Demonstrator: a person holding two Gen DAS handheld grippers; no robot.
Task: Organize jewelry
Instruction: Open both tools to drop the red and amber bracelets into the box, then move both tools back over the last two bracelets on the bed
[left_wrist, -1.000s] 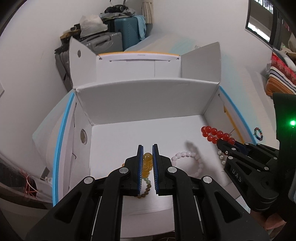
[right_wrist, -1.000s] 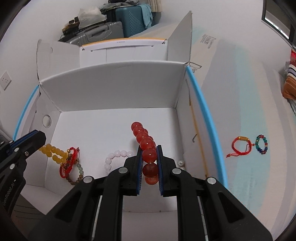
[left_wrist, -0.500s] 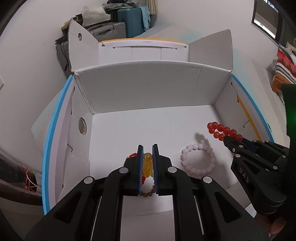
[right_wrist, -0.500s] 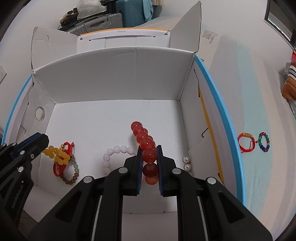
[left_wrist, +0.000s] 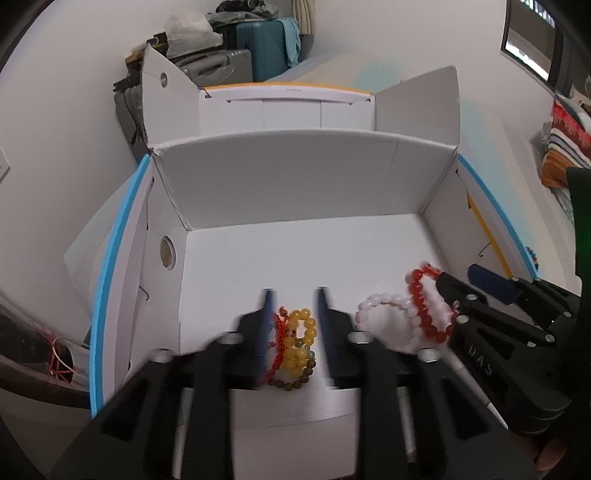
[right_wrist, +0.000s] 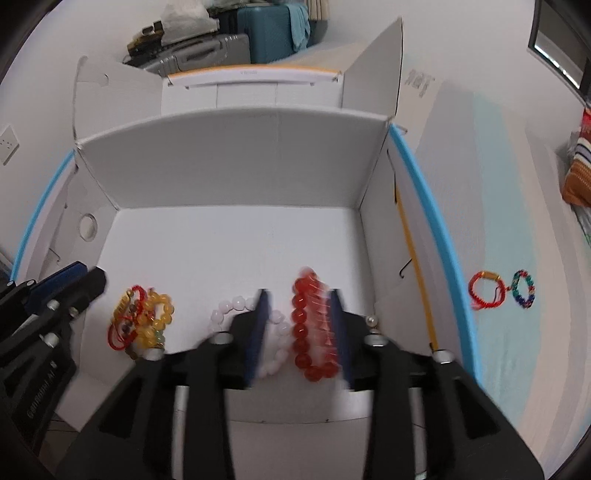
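Observation:
An open white cardboard box (left_wrist: 295, 192) (right_wrist: 236, 158) holds the jewelry. My left gripper (left_wrist: 294, 314) is open over a pile of yellow bead bracelets (left_wrist: 301, 341) (right_wrist: 157, 319) with a red cord bracelet (left_wrist: 279, 341) and a brown-green bead bracelet, lying on the box floor. My right gripper (right_wrist: 299, 317) (left_wrist: 456, 278) is open around a red bead bracelet (right_wrist: 312, 328) (left_wrist: 424, 306) that lies on the floor, overlapping a pale pink bead bracelet (right_wrist: 255, 332) (left_wrist: 388, 317).
A red cord bracelet (right_wrist: 485, 293) and a multicoloured bead bracelet (right_wrist: 522, 288) lie on the table right of the box. Two pearls (right_wrist: 371, 320) sit near the box's right wall. Suitcases (left_wrist: 255, 48) stand behind. A striped cloth (left_wrist: 567, 147) is far right.
Both grippers have opened. The yellow bracelet has dropped from the left one and the red bead bracelet from the right one; both now lie on the box floor.

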